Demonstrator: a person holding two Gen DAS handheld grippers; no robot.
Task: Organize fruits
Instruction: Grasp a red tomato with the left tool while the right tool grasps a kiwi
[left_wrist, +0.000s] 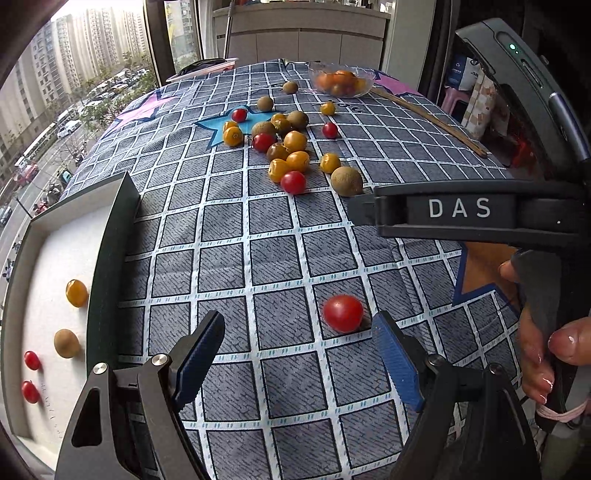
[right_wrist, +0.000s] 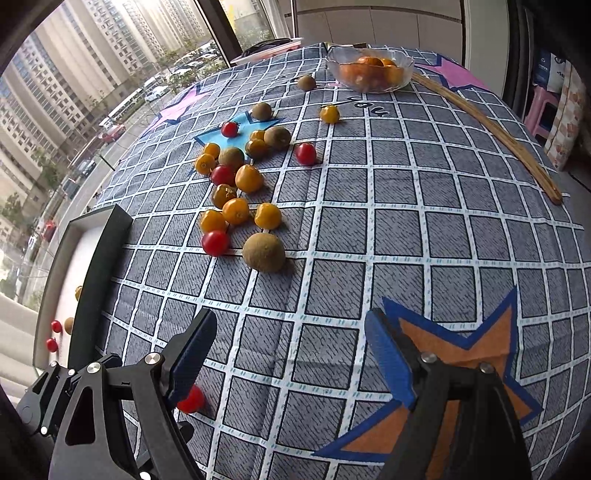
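Note:
Loose fruit (left_wrist: 284, 147) lies in a cluster on the checked cloth: red cherry tomatoes, yellow-orange ones and brown round fruits. My left gripper (left_wrist: 299, 328) is open over the cloth. A single red tomato (left_wrist: 343, 313) lies just ahead of its tips, close to the right finger (left_wrist: 391, 350), with nothing gripping it. My right gripper (right_wrist: 291, 325) is open over bare cloth, with nothing between its fingers. That same red tomato (right_wrist: 190, 398) peeks out from behind its left finger (right_wrist: 192, 354). A large brown fruit (right_wrist: 264, 252) lies ahead of it.
A dark-rimmed tray (left_wrist: 110, 240) with a white floor lies at the left, holding a yellow fruit (left_wrist: 76, 292), a brown one (left_wrist: 66, 343) and two red tomatoes (left_wrist: 32, 360). A glass bowl (right_wrist: 369, 68) of orange fruit stands far back. A wooden stick (right_wrist: 491, 129) lies at the right.

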